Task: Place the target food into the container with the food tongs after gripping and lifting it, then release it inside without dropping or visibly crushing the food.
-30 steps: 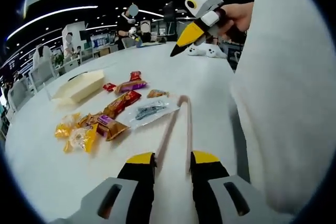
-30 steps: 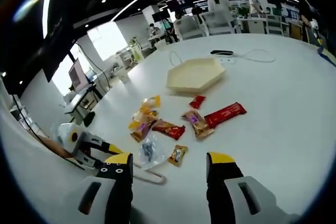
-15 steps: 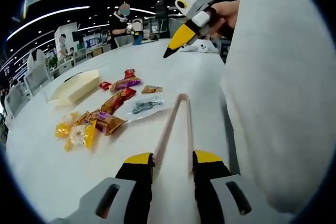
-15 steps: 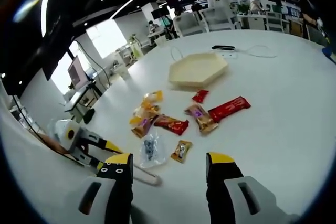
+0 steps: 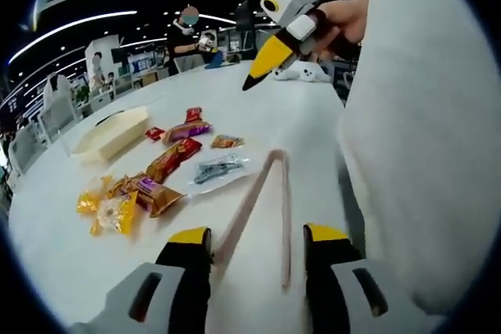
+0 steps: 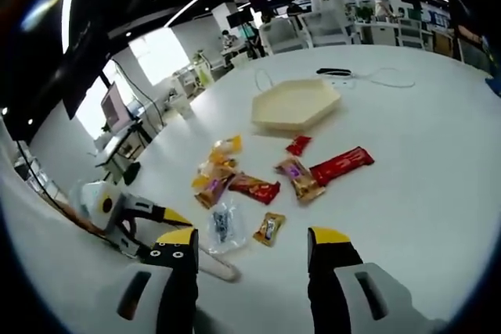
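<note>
- Surveying from the largest item down: the white worktop (image 6: 423, 193) carries everything, and it lies bare around the snack cluster, giving you room to work.
- The cream hexagonal container (image 6: 293, 103) sits on the far side of the snacks from your right claw. It has nothing in it, so the placing step is judged not yet begun.
- Your left claw (image 5: 258, 234) is set wide and low, its jaws straddling the open ends of the tongs. This reads as a line-up for a grip, with no squeeze applied.
- Your right claw (image 6: 252, 236) is also wide and holds nothing. It hangs above the worktop facing the snacks, seemingly to keep watch and stay out of the way.
- The tongs (image 5: 249, 201) lie flat on the worktop, joined end pointing away from you. One arm lies just beside the left jaw, the other nearer the middle of the gap.
- The food is all on the worktop between the tongs and the container:
  - the red bar (image 6: 342, 165) nearest the container;
  - the clear packet (image 6: 225, 224) and the small gold packet (image 6: 268, 228) nearest the tongs.
- Which item is the target cannot be told.
- Close gently: too hard a squeeze shuts the tongs before they reach any food.
</note>
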The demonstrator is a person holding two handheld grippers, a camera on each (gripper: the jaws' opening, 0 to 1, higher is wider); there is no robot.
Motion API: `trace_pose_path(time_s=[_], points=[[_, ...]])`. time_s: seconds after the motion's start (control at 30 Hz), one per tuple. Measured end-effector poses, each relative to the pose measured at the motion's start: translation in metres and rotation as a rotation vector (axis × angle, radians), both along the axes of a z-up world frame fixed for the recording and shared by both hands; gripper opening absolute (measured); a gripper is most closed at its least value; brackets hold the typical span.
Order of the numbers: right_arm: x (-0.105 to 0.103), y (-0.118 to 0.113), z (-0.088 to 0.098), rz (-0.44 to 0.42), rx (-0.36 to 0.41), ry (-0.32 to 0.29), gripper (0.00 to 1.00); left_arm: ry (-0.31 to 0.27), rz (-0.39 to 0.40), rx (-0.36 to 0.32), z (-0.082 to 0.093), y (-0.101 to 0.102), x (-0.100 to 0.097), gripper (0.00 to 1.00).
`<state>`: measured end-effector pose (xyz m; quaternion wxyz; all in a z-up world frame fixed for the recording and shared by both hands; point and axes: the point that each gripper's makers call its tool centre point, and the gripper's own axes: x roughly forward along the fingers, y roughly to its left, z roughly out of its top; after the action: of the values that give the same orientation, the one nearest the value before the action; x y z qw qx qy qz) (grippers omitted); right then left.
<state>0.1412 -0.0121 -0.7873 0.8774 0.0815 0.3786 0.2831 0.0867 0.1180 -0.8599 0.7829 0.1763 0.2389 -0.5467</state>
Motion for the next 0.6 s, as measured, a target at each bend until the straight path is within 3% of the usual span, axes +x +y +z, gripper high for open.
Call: trace_pose_path(time_s=[0.07, 0.4, 0.6], points=[[0.000, -0.001, -0.001, -0.003, -0.004, 0.002, 0.56, -0.004, 0.008, -0.004, -0.001, 0.001, 0.005, 0.37], [-0.001, 0.002, -0.005, -0.010, 0.009, 0.016, 0.56, 0.000, -0.020, 0.010, -0.003, -0.003, 0.005, 0.32], [0.011, 0.017, 0.023, -0.041, 0.159, -0.030, 0.57, 0.023, -0.008, -0.009, -0.004, -0.004, 0.010, 0.27]])
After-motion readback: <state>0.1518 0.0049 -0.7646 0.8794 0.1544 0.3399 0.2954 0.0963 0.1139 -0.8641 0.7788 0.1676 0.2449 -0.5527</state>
